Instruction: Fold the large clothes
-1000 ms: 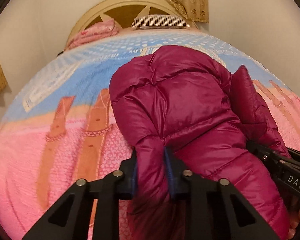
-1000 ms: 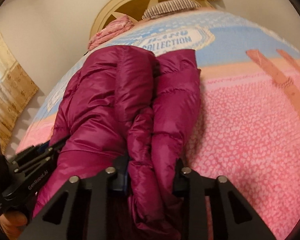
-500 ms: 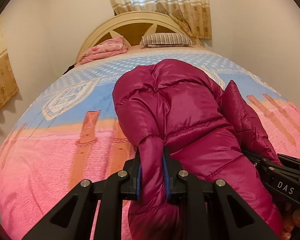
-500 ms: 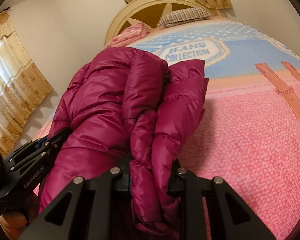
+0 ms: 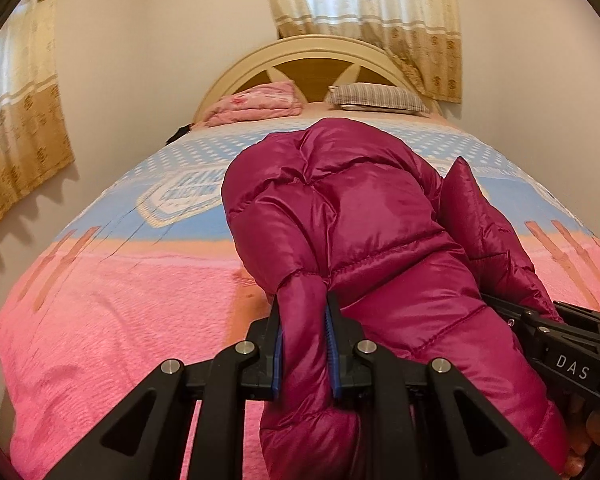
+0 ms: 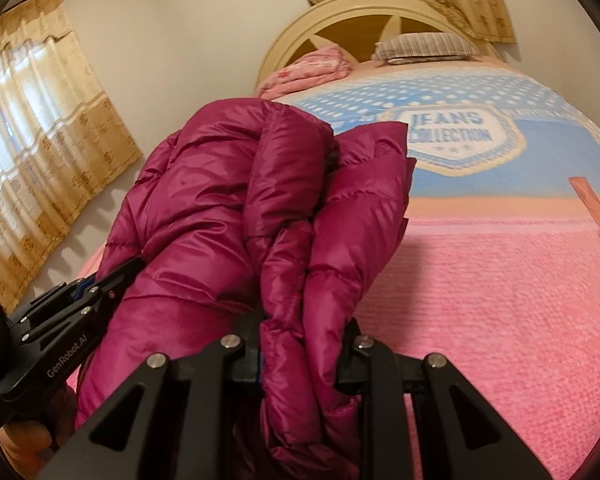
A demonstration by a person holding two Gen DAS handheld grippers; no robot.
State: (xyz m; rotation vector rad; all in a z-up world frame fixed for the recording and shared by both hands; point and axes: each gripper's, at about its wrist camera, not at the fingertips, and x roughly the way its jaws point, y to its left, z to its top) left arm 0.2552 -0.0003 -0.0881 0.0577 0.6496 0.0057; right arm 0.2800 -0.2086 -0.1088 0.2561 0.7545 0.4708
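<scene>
A magenta puffer jacket point(image 5: 352, 216) lies bunched on the bed, its near end lifted by both grippers. My left gripper point(image 5: 304, 312) is shut on a fold of the jacket's near left edge. My right gripper point(image 6: 304, 320) is shut on a thick bunch of the jacket point(image 6: 228, 184) at its near right edge. In the left wrist view the right gripper point(image 5: 556, 344) shows at the lower right against the jacket. In the right wrist view the left gripper point(image 6: 80, 300) shows at the lower left. The jacket's far end rests on the bedspread.
The bed has a pink and blue bedspread point(image 5: 112, 300) with a "JEANS COLLECTION" print point(image 6: 452, 132). A folded pink quilt point(image 5: 256, 106) and a striped pillow point(image 5: 376, 98) lie by the cream headboard point(image 5: 312, 56). Curtains point(image 6: 40, 128) hang to the left.
Both grippers have risen and tilted up with the jacket's near end still held; more of the headboard, curtains and wall shows. The jacket's far part stays on the bed.
</scene>
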